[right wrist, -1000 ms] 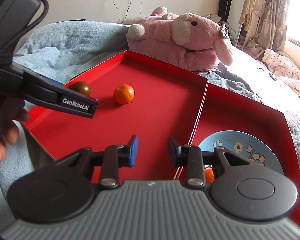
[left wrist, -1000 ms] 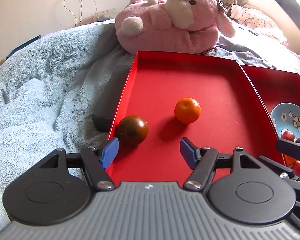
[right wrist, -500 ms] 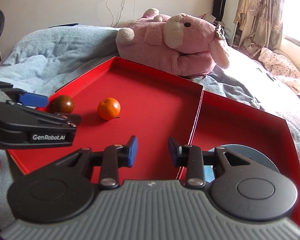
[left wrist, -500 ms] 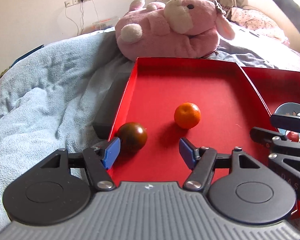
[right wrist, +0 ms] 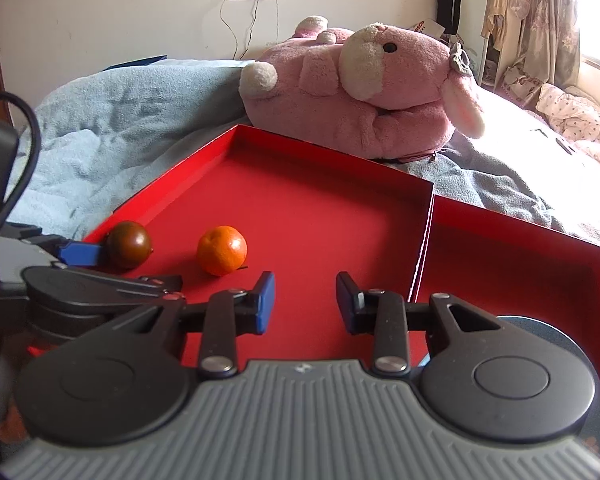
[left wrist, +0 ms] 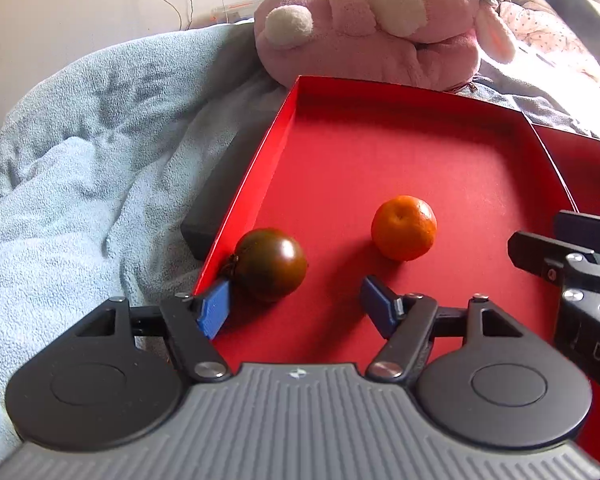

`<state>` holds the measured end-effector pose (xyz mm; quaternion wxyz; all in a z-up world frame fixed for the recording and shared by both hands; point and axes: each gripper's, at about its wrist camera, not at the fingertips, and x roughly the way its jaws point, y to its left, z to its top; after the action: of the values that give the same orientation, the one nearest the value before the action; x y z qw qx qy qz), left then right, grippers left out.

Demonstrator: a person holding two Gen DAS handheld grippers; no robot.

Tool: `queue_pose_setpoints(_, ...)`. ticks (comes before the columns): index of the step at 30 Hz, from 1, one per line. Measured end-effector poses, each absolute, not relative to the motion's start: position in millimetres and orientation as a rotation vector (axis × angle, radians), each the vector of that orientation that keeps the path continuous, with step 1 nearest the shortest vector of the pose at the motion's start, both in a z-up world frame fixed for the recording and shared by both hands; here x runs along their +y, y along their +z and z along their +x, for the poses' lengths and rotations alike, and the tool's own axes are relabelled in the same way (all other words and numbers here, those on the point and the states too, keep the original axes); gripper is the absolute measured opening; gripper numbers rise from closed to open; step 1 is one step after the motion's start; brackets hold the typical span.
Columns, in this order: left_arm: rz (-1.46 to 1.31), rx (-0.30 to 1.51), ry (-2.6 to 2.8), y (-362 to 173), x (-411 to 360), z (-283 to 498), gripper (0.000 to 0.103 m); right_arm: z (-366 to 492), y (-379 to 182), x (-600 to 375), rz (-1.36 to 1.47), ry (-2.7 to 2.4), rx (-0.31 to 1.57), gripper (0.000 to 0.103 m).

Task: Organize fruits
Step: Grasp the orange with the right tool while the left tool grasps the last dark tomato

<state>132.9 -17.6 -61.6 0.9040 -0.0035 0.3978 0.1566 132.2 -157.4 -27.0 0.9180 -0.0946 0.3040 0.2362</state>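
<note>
Two fruits lie in my big red tray: a dark brownish tomato tucked against the tray's left wall at the near end, and an orange mandarin a little to the right and farther in, apart from the tomato. Both sit loose on the tray floor, neither held.

My left gripper hovers low over the near edge of the tray, its jaws wide apart and empty. The left blue pad is just beside the tomato, perhaps brushing it; I cannot tell for certain. The mandarin stands beyond the right pad, well clear of it.

My right gripper hangs over the middle of the same tray, jaws apart with nothing between them, near the seam where a second red tray adjoins on the right. At its near right corner a blue plate peeks from behind my gripper body; what it holds is hidden.

I judge the sorting partly done at best: two fruits in the left tray look placed, nothing is in transit, and whatever waits on the plate would be what is left.
</note>
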Motion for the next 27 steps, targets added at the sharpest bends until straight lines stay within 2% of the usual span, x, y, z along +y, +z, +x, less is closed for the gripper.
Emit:
queue_pose_setpoints(9,0.001,0.791,0.308,-64.2,-14.8,143.8,0.075,139.9,-30.0,-155.5,-0.163,0.492,0.646,0.037)
queue_pose_setpoints(13,-0.017,0.786,0.302,-64.1,-11.5,144.3,0.066,142.4,-28.3,-148.1,-0.155,0.511,0.643,0.036)
queue_pose_setpoints(17,-0.063,0.79,0.298,-63.0,-4.3,143.9,0.061,148.7,-23.8,-144.0,-0.11,0.521,0.649,0.037)
queue_pose_setpoints(19,-0.059,0.787,0.287,-62.4,-4.7,142.5,0.053,154.5,-21.3,-145.3,-0.058,0.533,0.664,0.037)
queue_pose_setpoints(20,-0.057,0.786,0.279,-61.9,-5.4,142.0,0.05,158.0,-19.7,-146.3,-0.027,0.54,0.672,0.039)
queue_pose_setpoints(21,-0.058,0.786,0.273,-61.7,-5.9,141.5,0.047,159.9,-18.2,-147.0,-0.005,0.544,0.674,0.047)
queue_pose_setpoints(23,-0.068,0.787,0.277,-61.7,-4.4,140.7,0.047,159.9,-15.2,-147.2,0.007,0.546,0.661,0.052)
queue_pose_setpoints(27,-0.068,0.788,0.279,-61.8,-5.0,138.3,0.047,159.3,-17.2,-145.5,-0.027,0.531,0.66,0.052)
